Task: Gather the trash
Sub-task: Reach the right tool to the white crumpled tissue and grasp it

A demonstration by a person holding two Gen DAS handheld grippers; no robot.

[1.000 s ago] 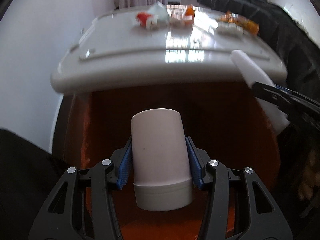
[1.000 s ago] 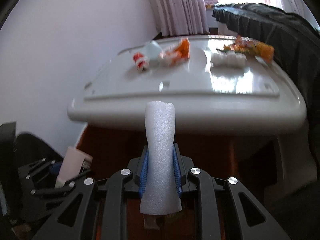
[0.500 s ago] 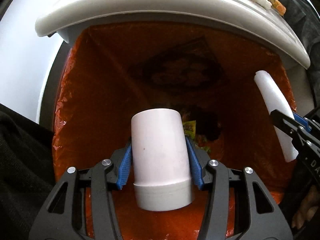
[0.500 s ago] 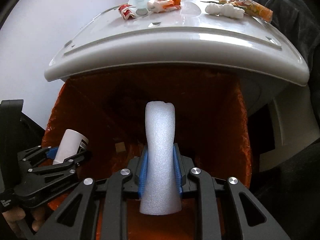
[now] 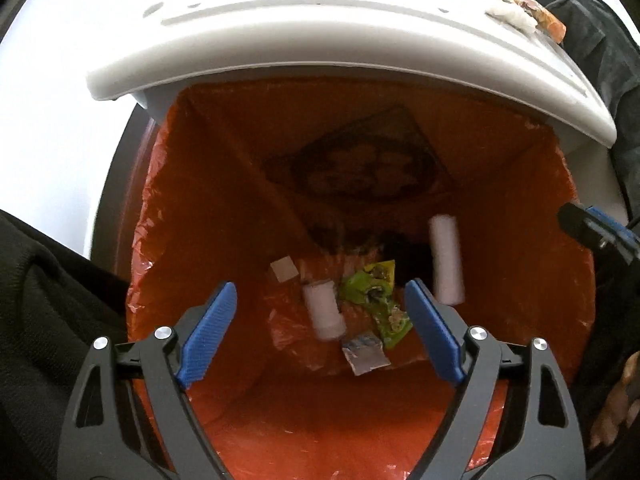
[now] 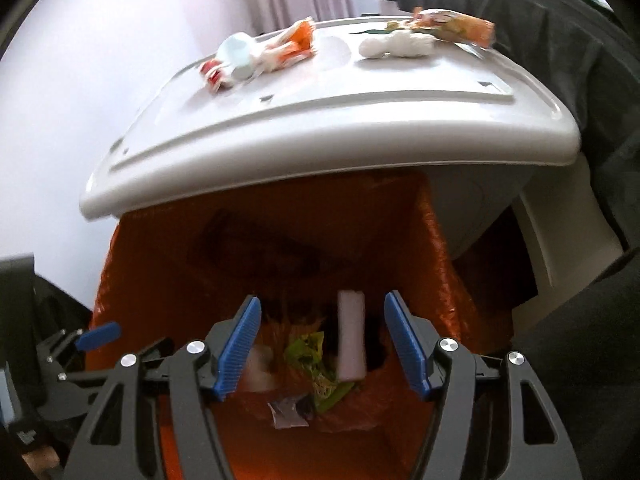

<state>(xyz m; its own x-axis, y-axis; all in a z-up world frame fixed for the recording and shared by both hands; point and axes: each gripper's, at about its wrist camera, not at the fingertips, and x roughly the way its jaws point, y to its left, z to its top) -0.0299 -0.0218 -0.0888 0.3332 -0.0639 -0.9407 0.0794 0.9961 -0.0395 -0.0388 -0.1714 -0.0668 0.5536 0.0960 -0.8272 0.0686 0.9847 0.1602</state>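
Observation:
Both grippers hang over a bin lined with an orange bag (image 5: 224, 184) (image 6: 444, 264). My left gripper (image 5: 320, 332) has its jaws opening, with nothing between the pads. Below it the white cup (image 5: 323, 311) drops, blurred, toward the bottom. My right gripper (image 6: 322, 354) also has its jaws opening and grips nothing. The white foam tube (image 6: 351, 336) (image 5: 446, 264) falls free between and below its blue pads. A green wrapper (image 5: 376, 300) (image 6: 316, 360) and a silver sachet (image 5: 364, 354) lie at the bottom of the bag.
The white table (image 5: 320, 40) (image 6: 360, 128) overhangs the far rim of the bin and carries orange wrappers (image 6: 288, 50), a pale cup (image 6: 236, 58) and white tissue (image 6: 396, 46). Dark cloth (image 6: 560, 32) lies at the right. A white wall (image 6: 80, 80) stands on the left.
Both grippers went from shut to open over the bin. The white cup left the left pads and the foam tube left the right pads; both now fall into the bag. Both views tipped further down.

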